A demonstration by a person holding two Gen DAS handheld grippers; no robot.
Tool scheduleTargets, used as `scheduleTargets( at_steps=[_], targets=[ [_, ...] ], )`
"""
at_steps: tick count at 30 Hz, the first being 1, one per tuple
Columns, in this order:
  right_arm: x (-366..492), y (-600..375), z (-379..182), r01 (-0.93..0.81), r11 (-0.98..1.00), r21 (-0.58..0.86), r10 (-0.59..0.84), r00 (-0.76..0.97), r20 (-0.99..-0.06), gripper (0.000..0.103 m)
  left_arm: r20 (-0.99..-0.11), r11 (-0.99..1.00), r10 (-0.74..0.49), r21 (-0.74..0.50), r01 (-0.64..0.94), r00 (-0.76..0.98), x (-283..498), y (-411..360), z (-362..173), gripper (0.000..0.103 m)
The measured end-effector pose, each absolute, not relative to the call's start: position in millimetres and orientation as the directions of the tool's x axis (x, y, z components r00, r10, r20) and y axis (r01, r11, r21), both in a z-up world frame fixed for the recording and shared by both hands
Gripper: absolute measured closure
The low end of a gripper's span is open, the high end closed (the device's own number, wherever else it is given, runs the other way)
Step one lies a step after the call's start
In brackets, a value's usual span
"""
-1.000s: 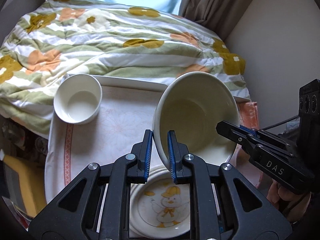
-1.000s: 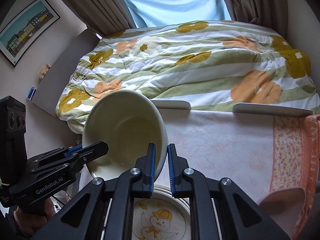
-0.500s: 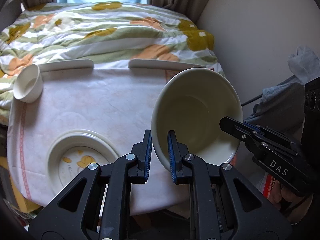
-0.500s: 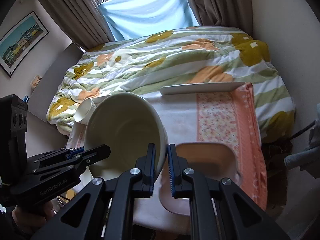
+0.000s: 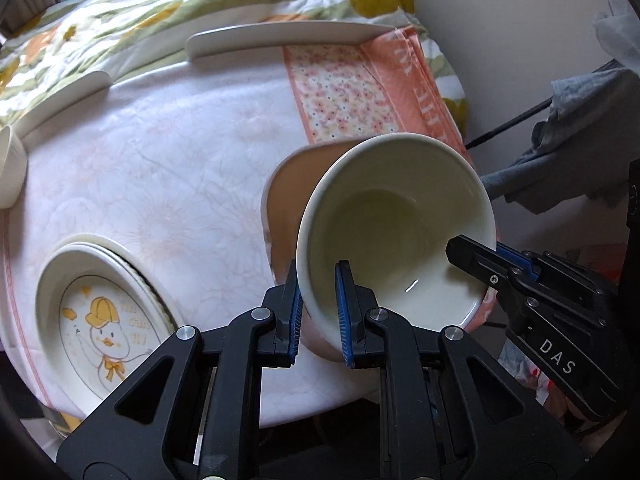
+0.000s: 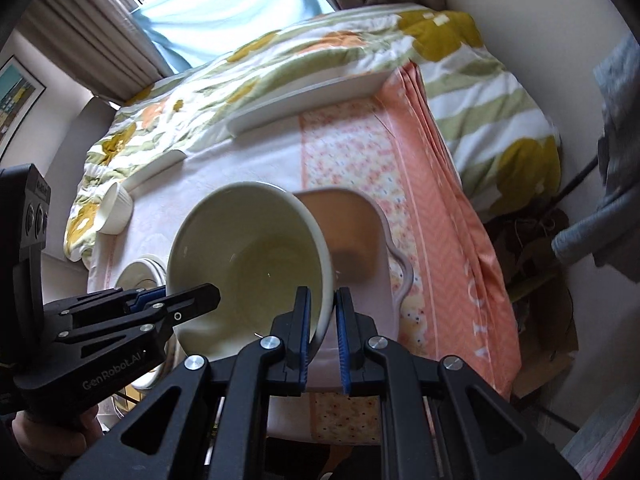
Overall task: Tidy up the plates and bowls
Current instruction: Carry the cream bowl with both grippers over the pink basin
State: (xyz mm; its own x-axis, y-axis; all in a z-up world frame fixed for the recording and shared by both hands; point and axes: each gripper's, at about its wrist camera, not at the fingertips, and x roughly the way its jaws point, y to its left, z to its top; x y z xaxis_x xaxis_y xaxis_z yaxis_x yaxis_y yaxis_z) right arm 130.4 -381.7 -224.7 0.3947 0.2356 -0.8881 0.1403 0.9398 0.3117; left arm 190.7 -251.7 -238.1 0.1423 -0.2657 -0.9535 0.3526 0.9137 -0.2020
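The large cream ceramic bowl (image 5: 394, 232) hangs tilted, mouth toward the cameras, over a pink-rimmed rectangular dish (image 6: 360, 236); left gripper (image 5: 318, 300) and right gripper (image 6: 322, 320) clamp opposite rims.

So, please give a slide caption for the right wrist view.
Both grippers carry a cream bowl above a pink dish.

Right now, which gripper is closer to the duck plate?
Left. The left gripper clamps the cream bowl's rim on the side facing the duck plate; the right gripper clamps the far rim.
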Motion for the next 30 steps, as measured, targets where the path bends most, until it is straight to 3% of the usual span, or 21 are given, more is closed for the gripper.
scheduleTargets(
  at_steps=[30],
  targets=[
    [140.5,-388.5,-265.0,0.25,0.932,0.264,0.185,0.299,-0.936,0.092,-0.984,0.845,-0.103,-0.01,0.535,0.145,209.9,-290.1,-278.0,0.09]
  ],
)
